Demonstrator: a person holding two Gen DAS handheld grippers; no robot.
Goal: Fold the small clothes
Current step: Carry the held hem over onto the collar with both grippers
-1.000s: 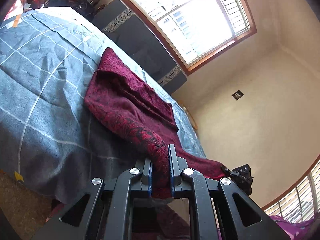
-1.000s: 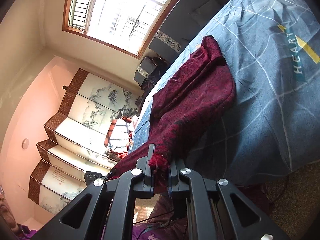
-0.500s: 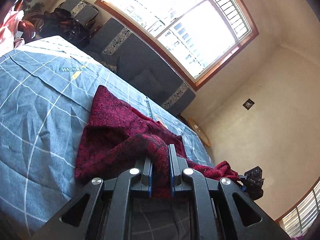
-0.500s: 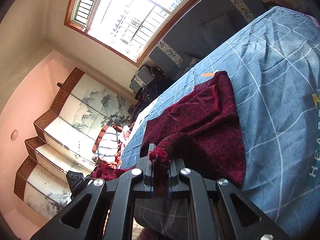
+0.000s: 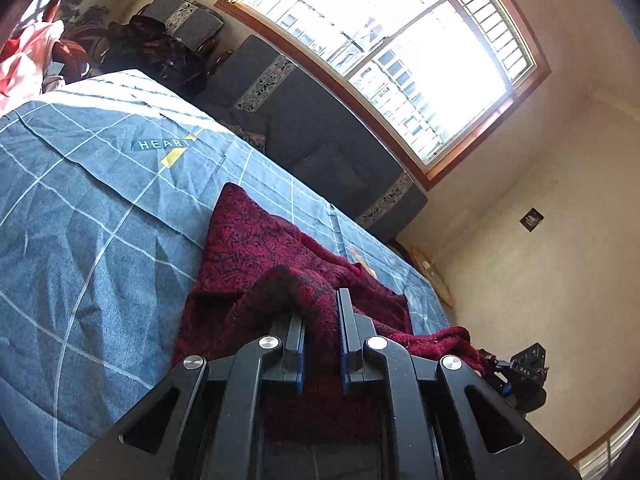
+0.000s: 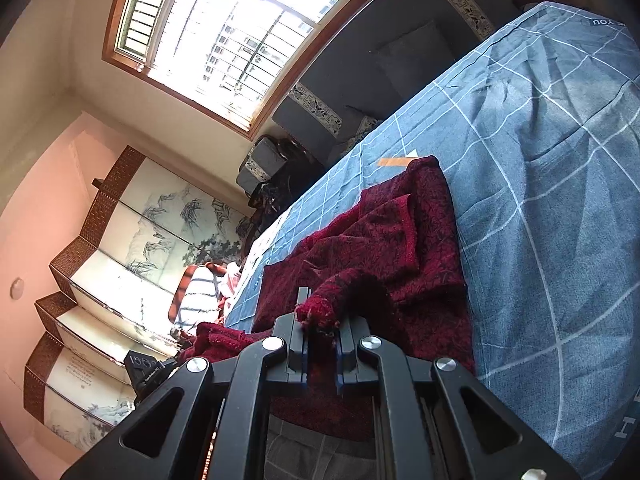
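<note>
Dark red knit, patterned in black, fills the lower middle of the left wrist view: the garment (image 5: 256, 248) lies on the bed (image 5: 80, 240), whose blue checked cover spreads away to the garment's left. Our left tool (image 5: 322, 344) has its fingers pressed on a raised ridge of the cloth at the garment's near edge, so that edge arches up off the bed while the far part lies flat. Beyond the garment runs a dark sofa (image 5: 320, 140) under a bright window (image 5: 400, 40). To the garment's right we glimpse the other tool, small and dark, with cloth bunched at it.

In the right wrist view, the right tool (image 6: 320, 344) pinches a frayed corner of the same garment (image 6: 400, 240), and the lifted edge curls over the flat layer behind it. A strip of orange tape (image 6: 394, 161) sits on the cover at the garment's far corner. A painted folding screen (image 6: 120, 260) and a striped heap stand off to the garment's left, well clear of it.

We judge the fold to be mid-way: both near corners are raised and being carried over the body. The next move calls for bringing both tools forward together towards the far edge, keeping the hem level, then letting go. Nothing on the bed blocks that path; the risk is one side sagging and the layers landing askew.
</note>
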